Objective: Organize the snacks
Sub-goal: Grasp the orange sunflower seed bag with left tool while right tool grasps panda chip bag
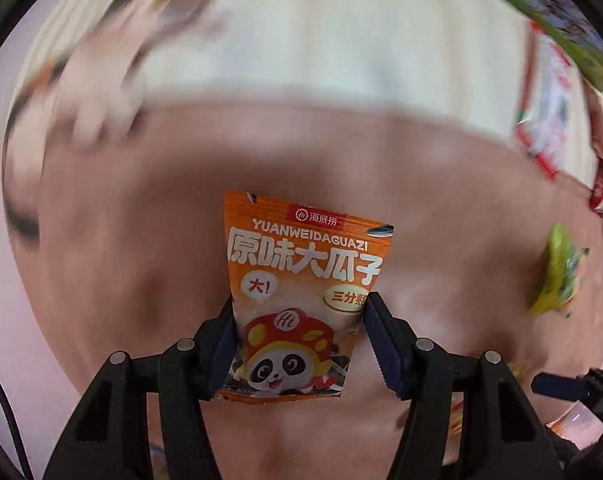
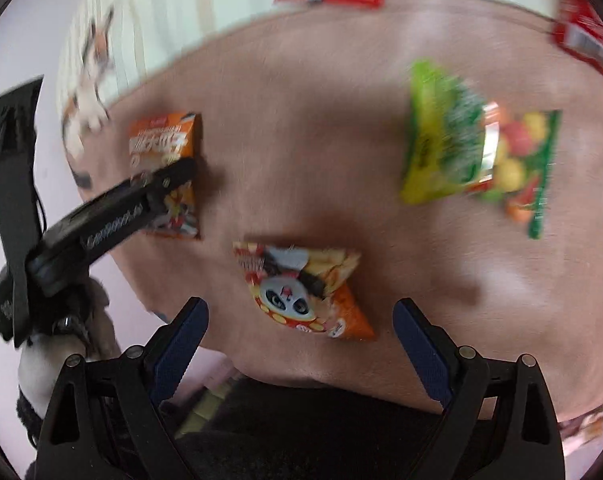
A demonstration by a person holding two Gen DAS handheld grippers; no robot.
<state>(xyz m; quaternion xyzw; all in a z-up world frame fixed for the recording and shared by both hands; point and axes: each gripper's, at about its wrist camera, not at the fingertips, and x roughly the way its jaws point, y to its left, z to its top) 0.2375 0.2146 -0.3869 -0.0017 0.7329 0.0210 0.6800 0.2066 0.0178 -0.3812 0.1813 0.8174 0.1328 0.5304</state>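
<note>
The light, crinkly orange sunflower-seed packet [image 1: 301, 280] is pinched across its lower sides by the left gripper [image 1: 297, 312], while the right gripper [image 2: 301, 320] is held wide open and empty above the panda snack packet [image 2: 301, 292] near the brown table's [image 2: 301, 120] near edge.

Black gripper [image 2: 301, 332], blue ridged pads [image 2: 179, 350] (silver screws)

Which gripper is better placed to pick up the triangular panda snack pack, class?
Right. The right gripper stands open just over the triangular panda pack; the left gripper already clamps the orange seed packet.
</note>
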